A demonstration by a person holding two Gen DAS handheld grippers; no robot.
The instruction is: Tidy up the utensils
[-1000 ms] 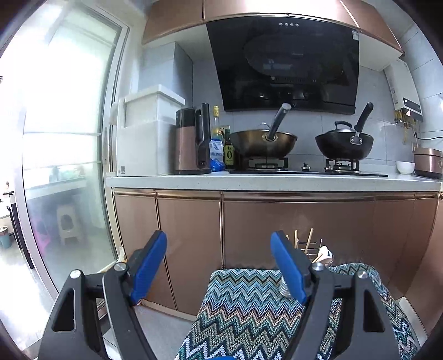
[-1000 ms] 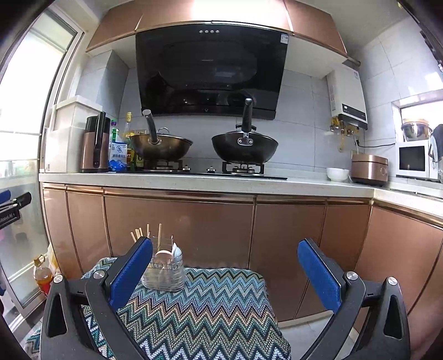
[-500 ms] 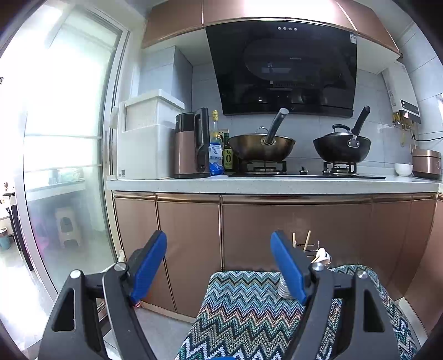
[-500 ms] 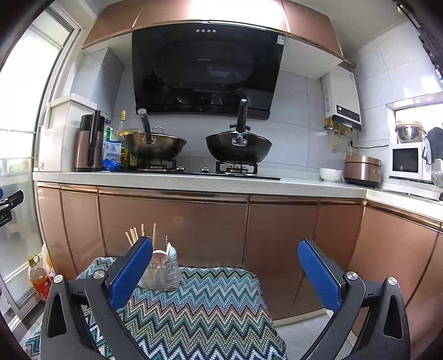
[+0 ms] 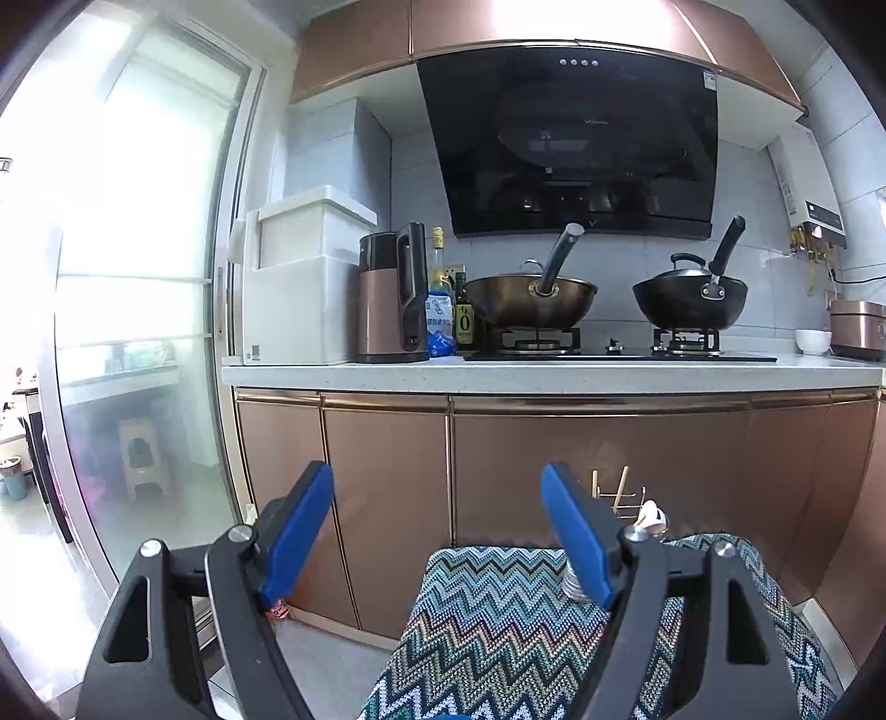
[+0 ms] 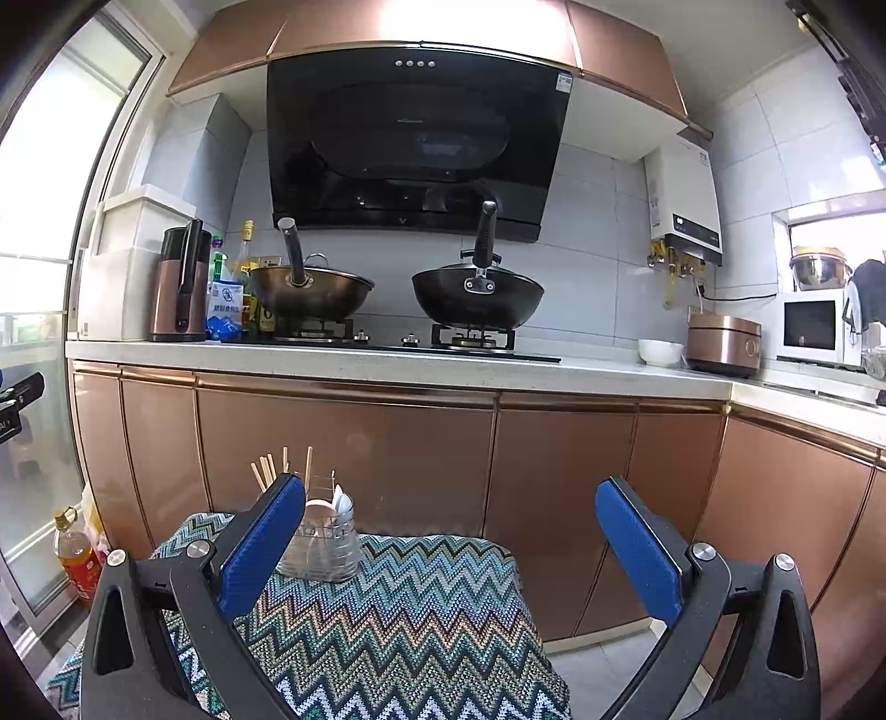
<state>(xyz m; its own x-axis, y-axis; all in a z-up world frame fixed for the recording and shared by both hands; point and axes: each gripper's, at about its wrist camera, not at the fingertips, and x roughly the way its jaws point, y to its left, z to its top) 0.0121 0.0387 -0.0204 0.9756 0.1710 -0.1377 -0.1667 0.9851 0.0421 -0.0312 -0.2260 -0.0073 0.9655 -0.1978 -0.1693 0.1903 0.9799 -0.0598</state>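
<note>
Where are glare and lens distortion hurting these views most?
Left wrist view: the sliding glass door is blown out white, and the white countertop edge bows from fisheye. Right wrist view: a hot spot washes out the copper upper cabinets; the clear utensil holder stays sharp and evenly lit.

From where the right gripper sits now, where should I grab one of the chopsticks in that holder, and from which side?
Take a chopstick by its bare top end, coming down from above. The sticks stand roughly upright in the clear utensil holder, fanning leftward, with only their tops clear of the rim. The right gripper is open and above the zigzag cloth.
</note>
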